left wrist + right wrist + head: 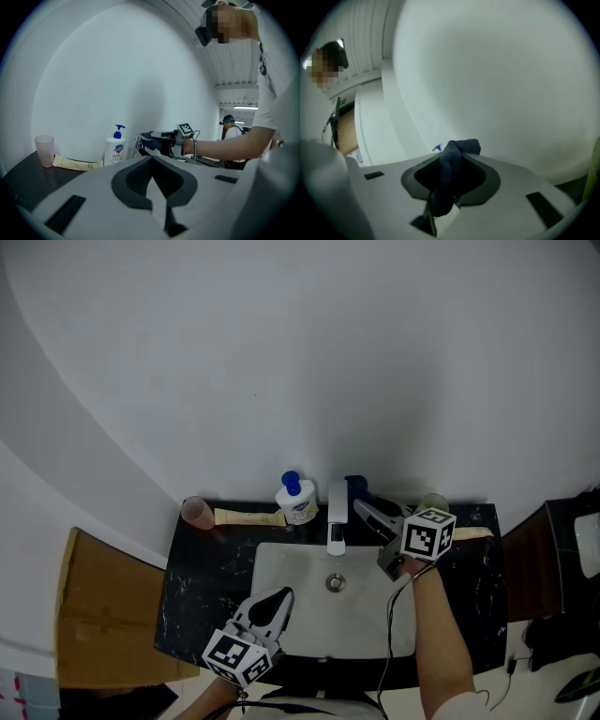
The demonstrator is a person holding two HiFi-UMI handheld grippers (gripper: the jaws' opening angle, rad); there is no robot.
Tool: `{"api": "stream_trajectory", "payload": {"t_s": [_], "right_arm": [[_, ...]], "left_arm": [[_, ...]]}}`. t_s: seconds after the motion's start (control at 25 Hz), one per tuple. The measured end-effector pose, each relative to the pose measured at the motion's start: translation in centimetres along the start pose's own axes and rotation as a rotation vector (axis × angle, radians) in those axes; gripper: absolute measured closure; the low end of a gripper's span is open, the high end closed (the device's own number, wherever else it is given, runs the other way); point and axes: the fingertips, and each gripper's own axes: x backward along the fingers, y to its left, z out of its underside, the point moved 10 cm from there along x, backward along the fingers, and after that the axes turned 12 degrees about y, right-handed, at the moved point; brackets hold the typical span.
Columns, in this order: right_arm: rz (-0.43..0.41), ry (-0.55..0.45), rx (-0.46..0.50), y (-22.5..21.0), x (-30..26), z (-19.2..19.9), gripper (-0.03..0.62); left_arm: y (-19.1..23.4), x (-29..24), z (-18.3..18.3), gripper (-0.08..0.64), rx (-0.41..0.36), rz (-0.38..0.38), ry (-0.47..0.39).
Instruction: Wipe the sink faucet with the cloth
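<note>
Head view: right gripper [364,510] pinches a dark cloth [355,487] just right of the faucet [337,521] at the back of the sink [281,563], contact not resolvable; left gripper [281,596] hangs over the sink's front left, and a bottle [297,503] and cup [197,512] stand on the black bench [192,582]. Left gripper view: jaws pressed together with nothing between them; bottle and cup beyond at left, right gripper with cloth ahead by the faucet. Right gripper view: jaws clamped on the cloth, which bunches above the tips against a white wall [497,75].
</note>
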Motion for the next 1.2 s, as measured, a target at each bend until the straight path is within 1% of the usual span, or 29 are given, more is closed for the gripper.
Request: {"api": "stream_trajectory", "payload": {"t_s": [0.04, 0.08, 0.12, 0.2, 0.28, 0.4, 0.48, 0.52, 0.6, 0.64, 0.68, 0.76, 0.8, 0.88, 0.96, 1.0, 1.08, 1.2], "right_arm": [[-0.026, -0.029, 0.011, 0.6, 0.2, -0.8, 0.489], [-0.031, -0.035, 0.026, 0.9, 0.2, -1.2, 0.489], [-0.018, -0.023, 0.041, 1.0, 0.0, -1.4, 0.489], [0.036, 0.024, 0.044, 0.3, -0.5, -0.7, 0.489], [0.099, 0.082, 0.013, -1.1, -1.0, 0.7, 0.489], [0.192, 0.19, -0.039, -3.0, -2.2, 3.1, 0.489], [0.252, 0.273, -0.038, -3.7, -2.8, 4.2, 0.489], [0.284, 0.334, -0.011, -3.7, -3.1, 4.8, 0.489], [0.338, 0.463, 0.08, -3.4, -3.7, 6.2, 0.489], [0.36, 0.503, 0.125, -3.1, -3.8, 6.9, 0.489], [0.374, 0.514, 0.161, -2.8, -3.8, 7.6, 0.489], [0.376, 0.476, 0.232, -1.7, -3.4, 8.4, 0.489], [0.37, 0.448, 0.29, -0.9, -3.2, 8.7, 0.489], [0.379, 0.42, 0.457, 0.9, -3.1, 9.1, 0.489], [0.399, 0.422, 0.629, 2.5, -3.2, 9.2, 0.489], [0.401, 0.424, 0.695, 3.1, -3.3, 9.1, 0.489], [0.401, 0.417, 0.773, 3.9, -3.4, 9.1, 0.489], [0.421, 0.402, 0.816, 4.4, -3.1, 9.4, 0.489]], "left_arm": [[0.0, 0.0, 0.0, 0.558, 0.0, 0.001, -0.001], [0.0, -0.1, 0.0, 0.558, 0.0, 0.002, -0.002], [0.0, 0.0, 0.0, 0.558, 0.0, 0.001, -0.003], [-0.2, 0.2, -0.4, 0.558, 0.001, -0.006, 0.001], [-0.2, 0.5, -1.0, 0.558, 0.003, -0.019, 0.01], [-0.1, 0.9, -0.7, 0.558, 0.004, -0.023, 0.008], [0.1, 1.1, -0.3, 0.558, 0.004, -0.021, 0.004], [0.1, 1.2, -0.3, 0.558, 0.005, -0.024, 0.005], [0.1, 1.5, -0.5, 0.558, 0.006, -0.031, 0.008], [0.1, 1.6, -0.5, 0.558, 0.006, -0.032, 0.008], [0.1, 1.6, -0.4, 0.558, 0.006, -0.03, 0.005], [0.2, 1.7, -0.5, 0.558, 0.006, -0.028, 0.002], [0.1, 1.8, -0.6, 0.558, 0.007, -0.029, 0.002], [0.1, 2.0, -0.4, 0.558, 0.006, -0.025, -0.002], [0.2, 2.1, 0.4, 0.558, 0.005, -0.014, -0.011], [0.3, 2.0, 0.7, 0.558, 0.005, -0.012, -0.013], [0.3, 2.2, 0.8, 0.558, 0.005, -0.016, -0.012], [0.2, 2.8, 0.7, 0.558, 0.004, -0.024, -0.013]]}}
